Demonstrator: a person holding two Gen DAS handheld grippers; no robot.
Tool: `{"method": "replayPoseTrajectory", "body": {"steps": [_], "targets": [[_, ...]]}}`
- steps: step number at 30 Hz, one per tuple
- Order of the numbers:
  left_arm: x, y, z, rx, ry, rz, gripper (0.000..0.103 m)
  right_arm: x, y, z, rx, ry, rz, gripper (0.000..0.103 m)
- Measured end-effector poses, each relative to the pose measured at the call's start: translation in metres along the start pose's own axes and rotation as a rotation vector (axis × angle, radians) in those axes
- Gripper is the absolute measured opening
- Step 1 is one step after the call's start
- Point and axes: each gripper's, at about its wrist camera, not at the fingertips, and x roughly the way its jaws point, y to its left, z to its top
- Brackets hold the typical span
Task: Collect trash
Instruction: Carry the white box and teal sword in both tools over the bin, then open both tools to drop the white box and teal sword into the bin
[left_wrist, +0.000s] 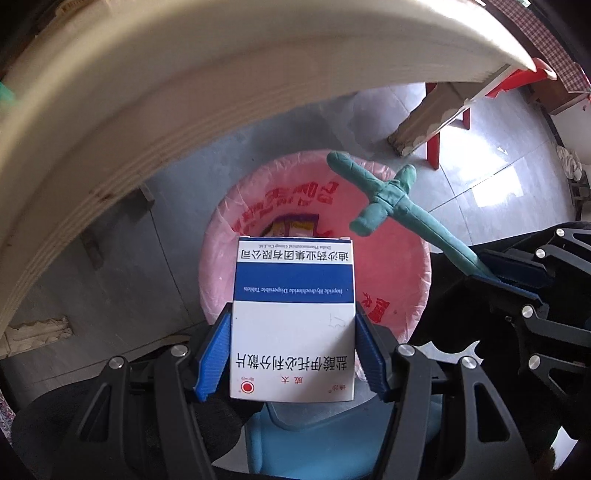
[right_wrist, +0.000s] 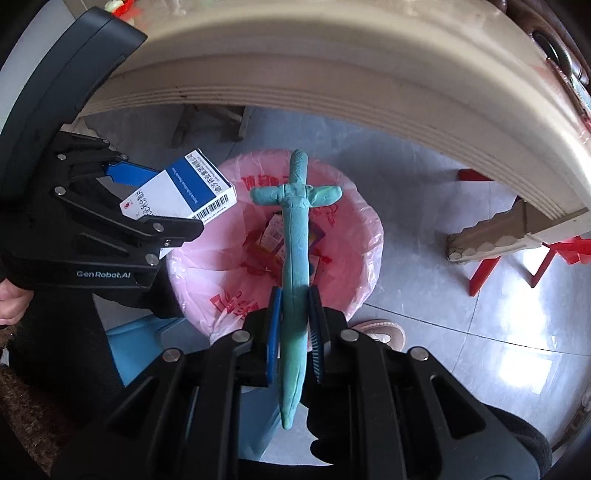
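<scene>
Currently at the drop-off step: both pieces of trash are carried and sit above the bin, which stands on the floor just in front of the bench edge and is lined with a pink bag. Left hand-held gripper is clamped on a white-and-blue medicine box, pads on its two side faces, box over the near-left part of the opening. Right hand-held gripper is pinched nearly closed on a green clay sword, hilt pointing away, hanging over the bin's middle. Some wrappers already lie inside. Next move, as I read it: open both sets of jaws while each item is inside the rim line; the box looks closest to the rim, so nudge it toward centre first.
</scene>
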Motion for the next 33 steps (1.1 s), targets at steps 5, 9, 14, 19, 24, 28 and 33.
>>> {"method": "replayPoseTrajectory", "body": {"steps": [5,9,14,19,24,28,33], "targets": [[0.024,0.004,0.006,-0.014,0.049,-0.012,0.060,0.027,-0.005,0.004,0.003,0.064,0.002,0.016],[0.045,0.007,0.007,-0.021,0.086,-0.018,0.060,0.043,-0.005,0.008,-0.001,0.093,0.001,0.016],[0.064,0.008,0.009,-0.027,0.125,-0.033,0.060,0.062,-0.002,0.011,-0.002,0.131,-0.003,0.016],[0.075,0.011,0.011,-0.037,0.152,-0.032,0.062,0.077,-0.005,0.013,-0.001,0.157,0.002,0.016],[0.076,0.012,0.013,-0.040,0.148,-0.039,0.073,0.080,-0.004,0.017,-0.007,0.148,0.006,0.043],[0.074,0.017,0.014,-0.052,0.139,-0.043,0.075,0.079,-0.005,0.018,-0.002,0.140,0.013,0.044],[0.072,0.020,0.014,-0.059,0.133,-0.019,0.075,0.078,-0.005,0.019,0.000,0.131,0.018,0.051]]}}
